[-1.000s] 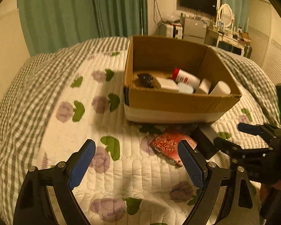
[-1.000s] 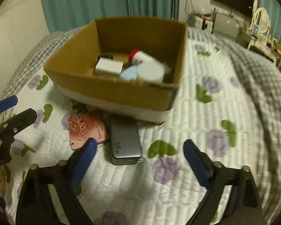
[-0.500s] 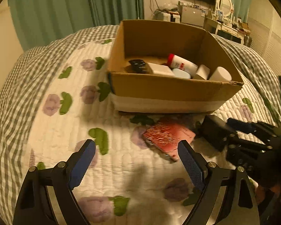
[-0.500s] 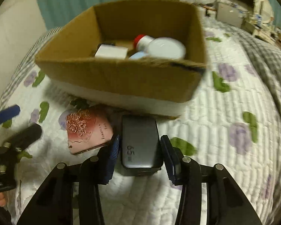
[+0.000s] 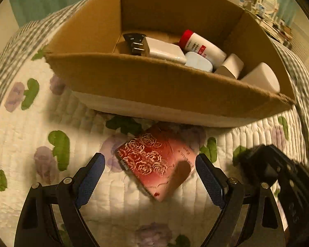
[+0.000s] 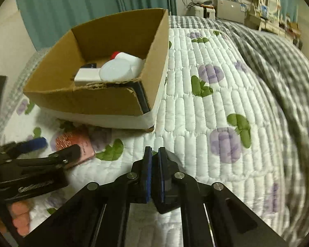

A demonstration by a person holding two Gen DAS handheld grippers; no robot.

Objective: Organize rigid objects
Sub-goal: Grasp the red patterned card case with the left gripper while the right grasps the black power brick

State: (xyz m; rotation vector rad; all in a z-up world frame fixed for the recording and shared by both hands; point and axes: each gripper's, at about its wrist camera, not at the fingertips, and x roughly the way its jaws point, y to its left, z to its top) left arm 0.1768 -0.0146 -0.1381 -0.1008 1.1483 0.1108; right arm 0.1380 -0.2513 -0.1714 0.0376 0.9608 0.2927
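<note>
A red rose-patterned case (image 5: 157, 161) lies on the quilt in front of the cardboard box (image 5: 171, 90). My left gripper (image 5: 150, 177) is open, its fingers on either side of the case, just above it. My right gripper (image 6: 154, 164) is shut on the grey power bank (image 6: 171, 185), held edge-on above the quilt to the right of the case. In the left wrist view the right gripper (image 5: 278, 177) shows blurred at the right edge. The case also shows in the right wrist view (image 6: 76, 144), with the left gripper's fingers (image 6: 37, 144) over it.
The box (image 6: 105, 103) holds a white charger (image 5: 164, 50), a red-capped white bottle (image 5: 201, 46) and several white containers (image 5: 261, 78). A grey checked blanket (image 6: 278, 65) covers the bed's right side. Green curtains hang behind; a desk and TV stand far right.
My right gripper closed on the power bank and lifted it to the right, turning it edge-on. My left gripper moved forward and down, so the red case now lies between its open fingers.
</note>
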